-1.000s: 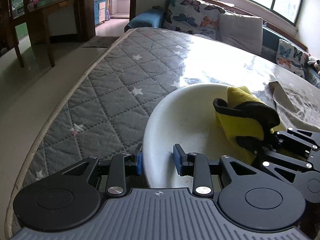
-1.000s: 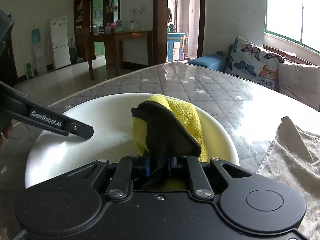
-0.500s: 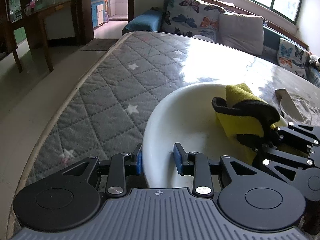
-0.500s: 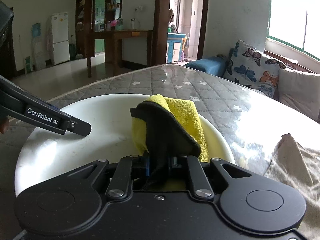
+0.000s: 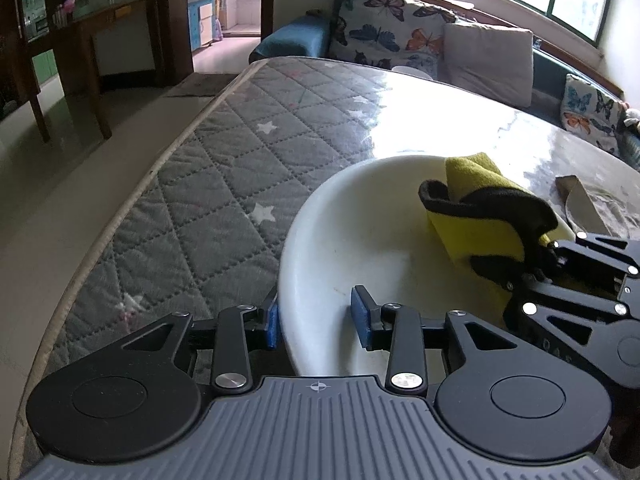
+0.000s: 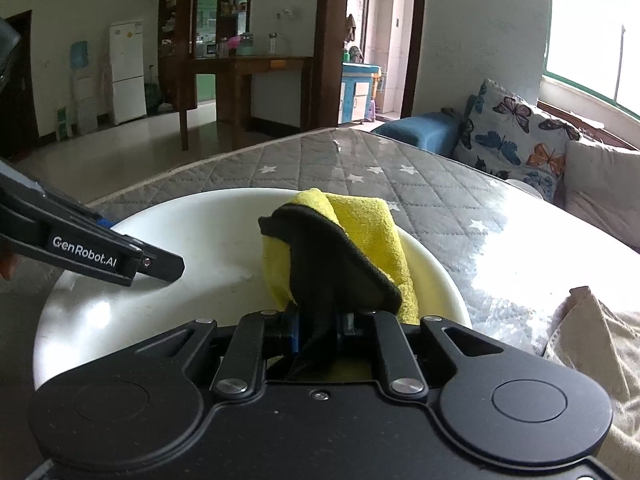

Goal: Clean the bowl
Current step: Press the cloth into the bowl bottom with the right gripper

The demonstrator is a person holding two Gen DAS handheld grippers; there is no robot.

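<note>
Two hand-held grippers work over one white bowl (image 5: 360, 240) that sits on a table covered by a grey quilted cloth with white stars (image 5: 224, 184) under a glossy clear sheet. The bowl stands near the table's long edge, on the side closer to the open floor.

At the left, the left gripper (image 5: 318, 316) straddles the bowl's near rim: one blue pad lies outside the wall and the other inside it. Its jaws are opening at this moment, and a gap shows between the inner pad and the bowl wall, so the rim stands between them without being pressed. In the right wrist view this gripper's black finger, lettered "GenRobot.AI", reaches in over the bowl's left rim (image 6: 120, 260).

Further right, inside the bowl, lies a folded yellow cloth with a black edge (image 6: 360, 248). It rests against the inner wall on the bowl's right side. The right gripper (image 6: 320, 328) is clamped on the black part of this cloth, jaws drawn tightly together with the fabric bunched between them.

At the far right, a crumpled beige cloth (image 6: 592, 344) lies on the table, apart from the bowl. Beyond the table stands a sofa with butterfly-print cushions (image 5: 384, 36) beneath the window.
</note>
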